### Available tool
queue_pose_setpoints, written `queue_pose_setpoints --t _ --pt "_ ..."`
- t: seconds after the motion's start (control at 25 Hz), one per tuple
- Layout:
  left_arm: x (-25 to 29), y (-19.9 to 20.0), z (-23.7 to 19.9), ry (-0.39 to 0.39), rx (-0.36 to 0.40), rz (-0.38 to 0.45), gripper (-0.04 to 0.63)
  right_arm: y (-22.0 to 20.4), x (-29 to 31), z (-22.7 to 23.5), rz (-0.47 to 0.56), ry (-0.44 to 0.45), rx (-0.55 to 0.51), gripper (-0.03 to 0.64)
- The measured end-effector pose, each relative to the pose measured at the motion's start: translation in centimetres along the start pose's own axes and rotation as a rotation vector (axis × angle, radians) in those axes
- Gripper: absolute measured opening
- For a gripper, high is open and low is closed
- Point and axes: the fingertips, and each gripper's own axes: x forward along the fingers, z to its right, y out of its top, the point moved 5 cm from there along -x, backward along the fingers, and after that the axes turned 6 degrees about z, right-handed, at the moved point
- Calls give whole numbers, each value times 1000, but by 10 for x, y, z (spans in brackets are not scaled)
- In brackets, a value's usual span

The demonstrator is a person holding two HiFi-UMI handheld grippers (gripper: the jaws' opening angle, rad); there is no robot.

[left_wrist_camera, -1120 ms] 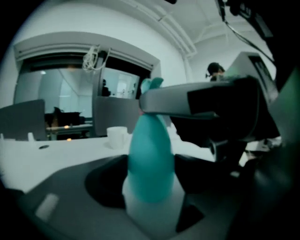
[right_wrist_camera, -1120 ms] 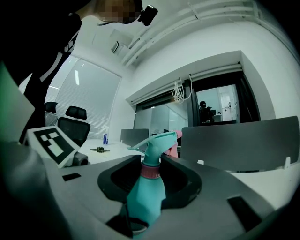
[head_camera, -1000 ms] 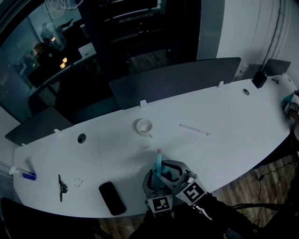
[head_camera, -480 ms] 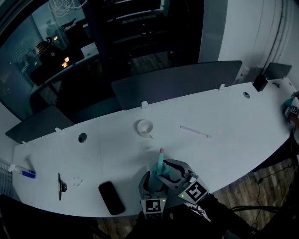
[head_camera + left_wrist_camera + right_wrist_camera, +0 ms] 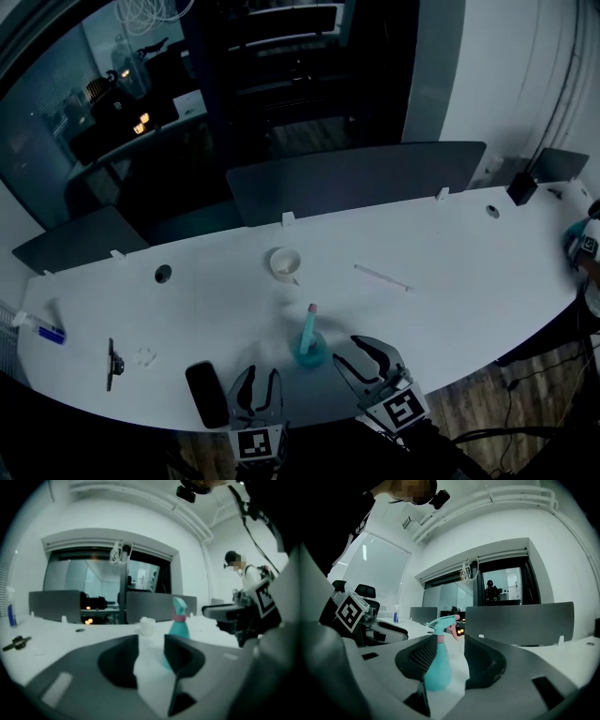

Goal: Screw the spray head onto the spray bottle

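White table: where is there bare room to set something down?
Widest bare stretch: the white table right of the thin white stick, up to the small black box. Another: between the white cup and the round cable hole. Crowded: near edge, around the teal spray bottle, black phone, left hand-held gripper and right hand-held gripper.

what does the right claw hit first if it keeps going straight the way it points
Most likely the spray bottle, upright just ahead of the right claw, whose jaws have just opened; it lines up with the gap. Depth is unclear.
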Motion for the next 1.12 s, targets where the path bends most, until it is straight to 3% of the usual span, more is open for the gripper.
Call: queue_pose_setpoints --t 0.08,0.12,0.2,0.4,0.56,0.76,0.96,1.12 --pt "-8 9 -6 99 6 35 43 3 -5 0 -1 -15 -42 179" --pt "-12 16 -6 133 5 62 5 5 -6 0 4 -24 -70 125" --pt "-17 32 0 180 29 131 3 12 -11 1 31 -56 -106 13" --pt "-24 81 29 269 150 260 3 29 -21 2 93 -104 -73 6" --pt "-30 100 43 245 199 253 2 39 -27 -5 117 -123 -46 6" --pt "-40 111 44 193 199 274 2 52 -33 -15 160 -144 -40 6" --pt "-66 102 44 136 230 272 2 58 -49 -36 168 -206 -74 6" --pt "-107 88 31 120 203 260 2 67 -72 -68 178 -279 -107 6"
